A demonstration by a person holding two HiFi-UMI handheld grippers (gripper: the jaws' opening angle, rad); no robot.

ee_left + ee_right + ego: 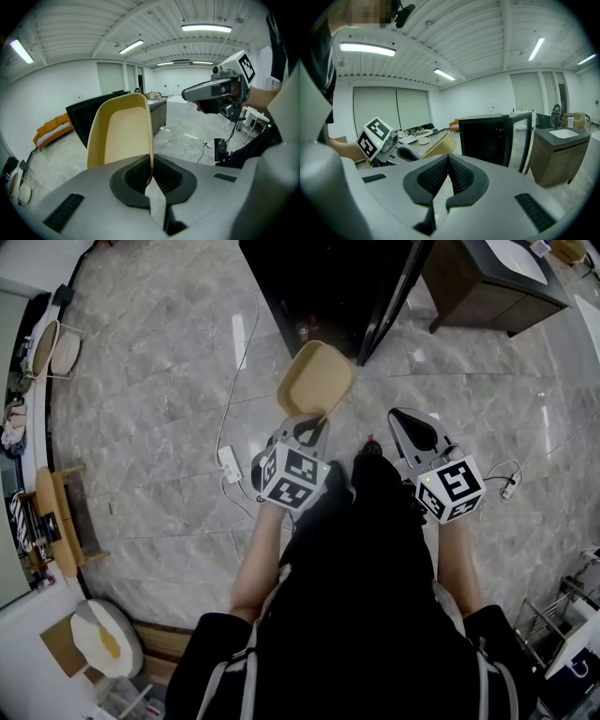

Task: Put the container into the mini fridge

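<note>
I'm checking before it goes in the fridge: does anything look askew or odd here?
The container is pinched by one wall only in the left gripper, jutting out unsupported. A power strip lies loose on the floor.

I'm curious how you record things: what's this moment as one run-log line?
left gripper: shut on rim of beige plastic container | right gripper: shut, empty | black mini fridge: door open, container not yet inside

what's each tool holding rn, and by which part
The left tool pinches the tan container by its rim, jaws shut on the thin wall. The right tool is shut and empty.
</note>
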